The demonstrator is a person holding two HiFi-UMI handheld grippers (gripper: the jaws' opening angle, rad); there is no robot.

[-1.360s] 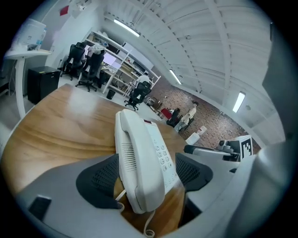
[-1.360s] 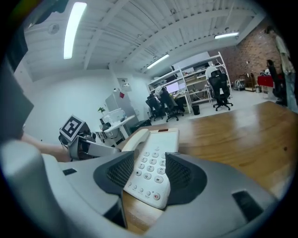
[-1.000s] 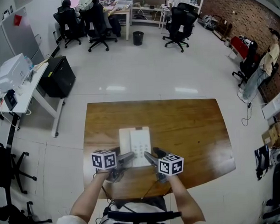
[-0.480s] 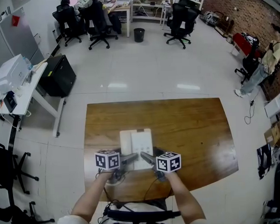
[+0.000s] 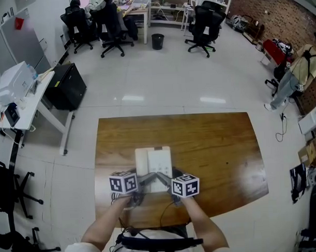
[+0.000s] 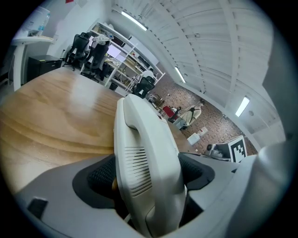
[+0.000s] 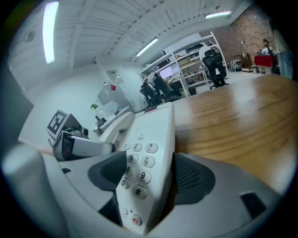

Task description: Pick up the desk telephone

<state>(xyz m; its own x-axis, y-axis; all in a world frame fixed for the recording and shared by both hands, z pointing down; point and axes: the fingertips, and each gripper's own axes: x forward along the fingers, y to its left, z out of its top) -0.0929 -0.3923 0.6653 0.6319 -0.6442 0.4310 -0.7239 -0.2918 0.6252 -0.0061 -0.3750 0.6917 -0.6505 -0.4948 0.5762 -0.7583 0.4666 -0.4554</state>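
A white desk telephone lies on the wooden table, near its front edge. Both grippers meet at the phone's near end. My left gripper holds the handset, whose end fills the space between the two pads in the left gripper view. My right gripper stands wide, with the keypad corner of the phone between its jaws and a gap at the left pad. The right gripper view also shows my left gripper beside the handset. The phone rests flat on the table.
The table is bare apart from the phone. Beyond it are a grey floor, office chairs and desks at the back, a black cabinet, a side desk with a printer at the left, and a person at the right.
My right gripper has come in and down onto the phone's near end, so the two marker cubes now sit closer together. The left gripper has hardly moved.
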